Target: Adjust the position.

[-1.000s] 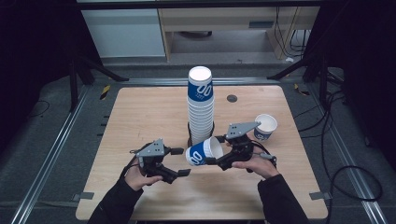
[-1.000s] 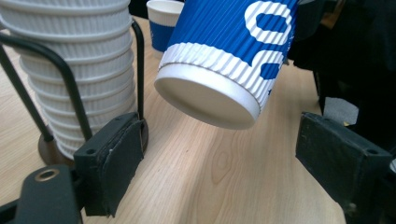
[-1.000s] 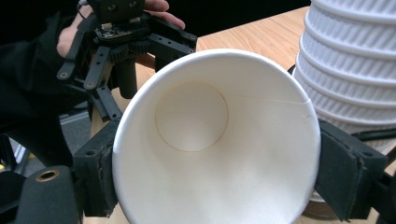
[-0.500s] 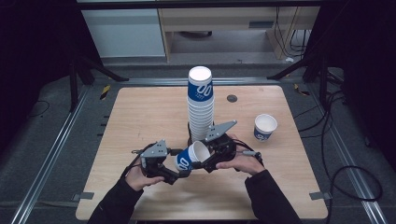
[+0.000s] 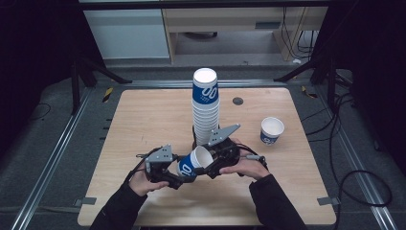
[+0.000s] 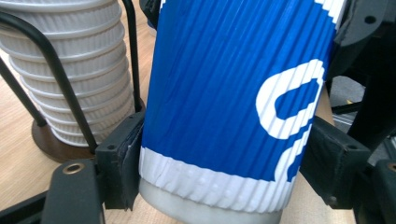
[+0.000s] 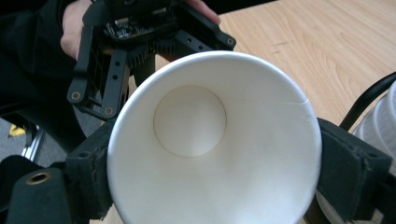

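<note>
A blue-and-white ribbed paper cup [image 5: 187,167] lies on its side just above the table, between the two grippers. My left gripper [image 5: 183,175] has just been closing, and its pads [image 6: 122,158] press on the cup [image 6: 233,93] near its white base. My right gripper [image 5: 208,164] comes from the right. Its jaws have just been opening, and the cup's round, unsquashed rim [image 7: 210,154] sits between its pads [image 7: 350,172]. The left gripper [image 7: 140,37] and the hand holding it show beyond the cup in the right gripper view.
A tall stack of the same cups [image 5: 206,110] stands in a black wire holder just behind the grippers, close on the left in the left gripper view [image 6: 70,70]. One upright cup [image 5: 272,130] stands at the right of the wooden table [image 5: 143,115]. A small dark disc [image 5: 238,100] lies at the back.
The right gripper has carried the cup leftward to the left gripper. The cup's base now sits between the left jaws, which have closed on it.
</note>
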The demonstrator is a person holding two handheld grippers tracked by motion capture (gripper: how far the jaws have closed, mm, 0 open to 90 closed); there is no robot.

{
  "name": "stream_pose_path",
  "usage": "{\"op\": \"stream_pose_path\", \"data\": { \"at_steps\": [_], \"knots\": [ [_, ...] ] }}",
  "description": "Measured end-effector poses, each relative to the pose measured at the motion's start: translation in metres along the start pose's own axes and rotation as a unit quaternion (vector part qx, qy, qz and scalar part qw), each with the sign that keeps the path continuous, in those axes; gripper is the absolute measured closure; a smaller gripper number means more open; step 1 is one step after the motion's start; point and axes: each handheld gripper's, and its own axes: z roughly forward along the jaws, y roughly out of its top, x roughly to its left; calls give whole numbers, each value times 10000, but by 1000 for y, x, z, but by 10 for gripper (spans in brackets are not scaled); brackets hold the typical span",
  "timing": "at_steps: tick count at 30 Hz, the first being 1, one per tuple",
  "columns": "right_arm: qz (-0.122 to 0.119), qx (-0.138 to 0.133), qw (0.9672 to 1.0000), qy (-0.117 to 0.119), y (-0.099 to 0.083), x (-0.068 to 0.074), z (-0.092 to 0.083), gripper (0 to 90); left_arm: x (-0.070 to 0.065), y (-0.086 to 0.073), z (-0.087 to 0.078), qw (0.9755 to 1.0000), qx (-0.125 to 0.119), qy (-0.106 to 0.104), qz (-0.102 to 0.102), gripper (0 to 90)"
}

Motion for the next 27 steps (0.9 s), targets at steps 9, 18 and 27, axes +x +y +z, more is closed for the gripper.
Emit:
{"op": "stream_pose_path", "data": {
  "at_steps": [9,18,27],
  "knots": [
    [8,-266,9994,-238,-2,-1,-7,54,3,-2,-1,10000,-65,71,5,241],
    [137,-794,9949,-599,-4,-3,-32,51,7,-4,-5,9995,-208,191,-109,243],
    [534,-1303,9854,-960,-25,-1,-55,51,5,-1,-8,9978,-584,271,-134,243]
  ]
}}
